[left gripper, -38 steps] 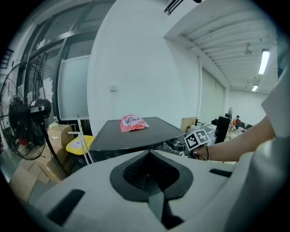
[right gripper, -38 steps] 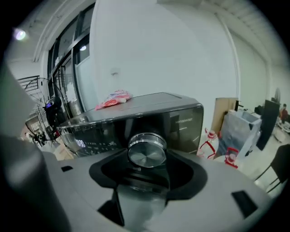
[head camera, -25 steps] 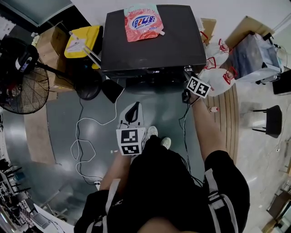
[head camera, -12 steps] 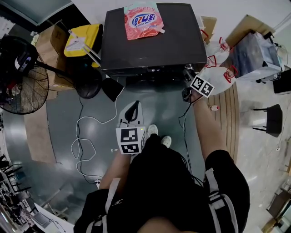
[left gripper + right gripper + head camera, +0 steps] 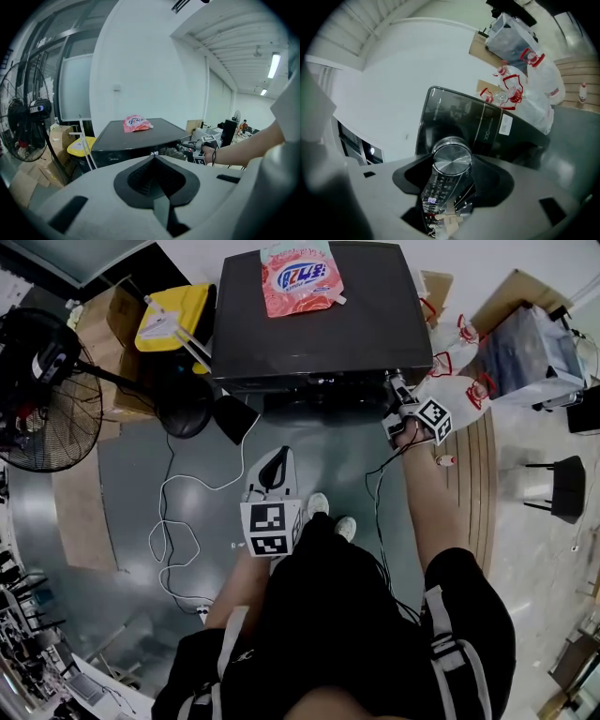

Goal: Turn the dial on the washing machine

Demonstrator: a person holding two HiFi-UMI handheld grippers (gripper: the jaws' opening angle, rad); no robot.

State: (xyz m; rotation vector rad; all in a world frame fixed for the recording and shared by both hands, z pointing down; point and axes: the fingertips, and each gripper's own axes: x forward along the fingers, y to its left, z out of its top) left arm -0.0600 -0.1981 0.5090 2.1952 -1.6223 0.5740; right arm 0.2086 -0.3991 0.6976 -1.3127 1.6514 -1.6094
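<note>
Turning step: judged to be under way, since the right gripper (image 5: 452,164) has its jaws closed against the sides of the dial (image 5: 452,158), with the silver knob squarely between them.
Dial: on the front panel of the washing machine (image 5: 309,324), at its right-hand end, just under the top edge.
Why held so: taking the knob head-on, along its axis, lets a roll of the wrist turn it (the machine looks tipped over in the right gripper view, so the gripper is rolled to one side).
Right arm: stretched forward and slightly outward, forearm bare, hand at the machine's front right corner.
Left gripper (image 5: 274,470): held low near the body over the floor and pointed at the machine, jaws together with nothing between them; it looks idle and out of the way.
On top: a pink detergent pouch (image 5: 300,277) lies on the lid, well apart from the dial.
</note>
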